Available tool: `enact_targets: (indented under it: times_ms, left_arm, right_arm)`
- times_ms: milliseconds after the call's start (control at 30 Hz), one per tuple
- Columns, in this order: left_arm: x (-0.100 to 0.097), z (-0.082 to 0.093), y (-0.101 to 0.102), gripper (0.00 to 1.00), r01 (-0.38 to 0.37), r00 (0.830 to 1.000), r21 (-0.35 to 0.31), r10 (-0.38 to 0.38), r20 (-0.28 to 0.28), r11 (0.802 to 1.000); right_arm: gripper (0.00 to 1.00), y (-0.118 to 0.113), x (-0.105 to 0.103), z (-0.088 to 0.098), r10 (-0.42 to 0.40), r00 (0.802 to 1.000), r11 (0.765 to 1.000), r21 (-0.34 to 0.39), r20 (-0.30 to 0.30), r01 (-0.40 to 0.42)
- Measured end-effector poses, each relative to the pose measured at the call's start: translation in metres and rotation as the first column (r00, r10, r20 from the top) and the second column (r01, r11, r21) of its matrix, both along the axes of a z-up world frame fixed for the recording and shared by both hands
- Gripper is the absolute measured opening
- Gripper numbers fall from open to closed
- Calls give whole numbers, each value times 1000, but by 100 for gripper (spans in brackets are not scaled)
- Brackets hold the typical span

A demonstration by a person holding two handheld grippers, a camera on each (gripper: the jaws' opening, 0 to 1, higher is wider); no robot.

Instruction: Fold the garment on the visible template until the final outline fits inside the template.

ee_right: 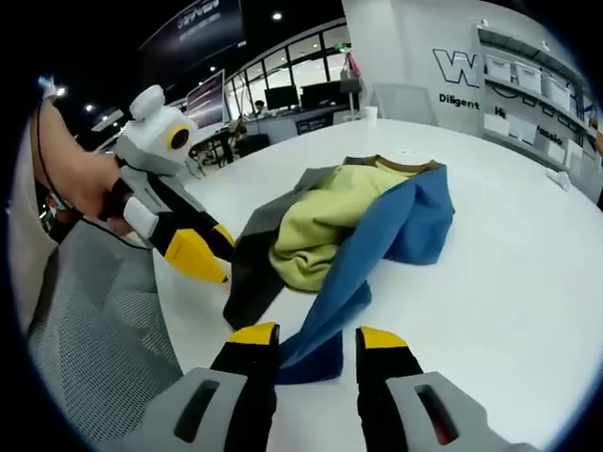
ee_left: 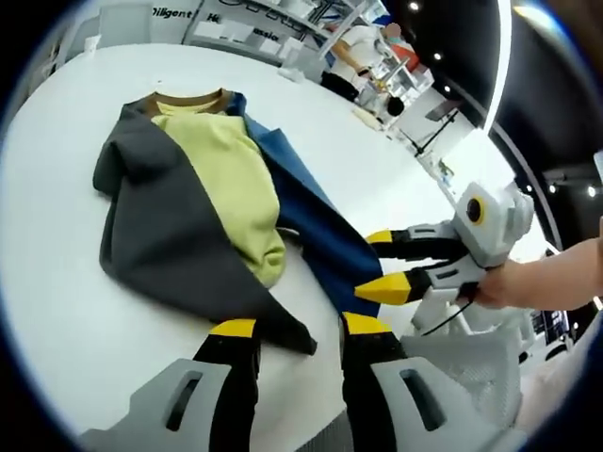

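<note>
The left gripper (ee_left: pixel 300 326), grey with yellow-tipped black jaws, stands with its jaws apart and nothing between them; the pointed grey corner of the garment lies just before them on the table. The right gripper (ee_right: pixel 318 335) has the same build. Its jaws are also apart, and the blue hem end lies in the gap between them, but I cannot tell if the pads already touch the cloth. In the left gripper view the right gripper comes in from the right, held by a hand (ee_left: pixel 528 279), with its tips at the blue edge.

The garment is a crumpled cloth shirt in grey, yellow-green and blue panels with a brown collar (ee_left: pixel 212 193). It lies bunched on the round white table (ee_left: pixel 66 320), with the collar at the far side and the hem towards the person. The blue side is folded over itself and the yellow part is heaped in the middle. I see no template outline on the table, so I cannot say where the shirt lies in relation to it.

The risk, in my judgement, is a grasp of only one layer at the blue hem. Then a pull would drag the heap instead of spreading it. Also the hem is near the table edge, beside a grey mesh chair (ee_right: pixel 99 330); a pull towards the person could let the cloth slide off.
</note>
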State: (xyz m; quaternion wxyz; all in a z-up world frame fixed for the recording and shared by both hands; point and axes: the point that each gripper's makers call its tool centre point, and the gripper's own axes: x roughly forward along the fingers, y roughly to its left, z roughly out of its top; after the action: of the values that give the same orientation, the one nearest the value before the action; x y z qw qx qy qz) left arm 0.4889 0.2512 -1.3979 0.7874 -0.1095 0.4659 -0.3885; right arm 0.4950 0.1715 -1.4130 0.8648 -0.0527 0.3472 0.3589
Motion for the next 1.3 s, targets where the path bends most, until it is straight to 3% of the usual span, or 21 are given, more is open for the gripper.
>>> enact_targets:
  times_ms: [167, 333, 467, 667, 733, 1033, 1300]
  left_arm:
    - [6, -10, 3, 30, -48, 998, 46, 50, -34, 998]
    - [10, -20, 7, 24, -43, 998, 90, 46, -31, 995]
    - [12, -23, 14, 1, -48, 998, 129, 52, -26, 991]
    - [16, -17, 19, 0, -52, 999, 128, 52, 0, 990]
    - [16, -12, 24, 0, -66, 998, 117, 67, -4, 991]
    - [22, 0, 76, 0, -124, 992, 84, 124, -6, 989]
    - [48, 7, 150, 0, -229, 974, 105, 227, 25, 968]
  right_arm:
    - [25, -1, -2, -3, -2, 1000, 1000, -8, -14, 2]
    - [20, -2, -1, -3, -2, 1000, 1000, -4, -11, 2]
    - [13, -3, 0, -4, 1, 1000, 1000, -6, -7, -1]
    - [0, -5, 2, -4, 1, 1000, 1000, -7, -11, -1]
    - [0, -8, 2, -5, -3, 1000, 1000, -16, -14, 2]
    - [0, -24, 12, -1, -64, 998, 998, 2, -8, 64]
    - [0, -49, 27, 8, -143, 990, 990, 18, 3, 143]
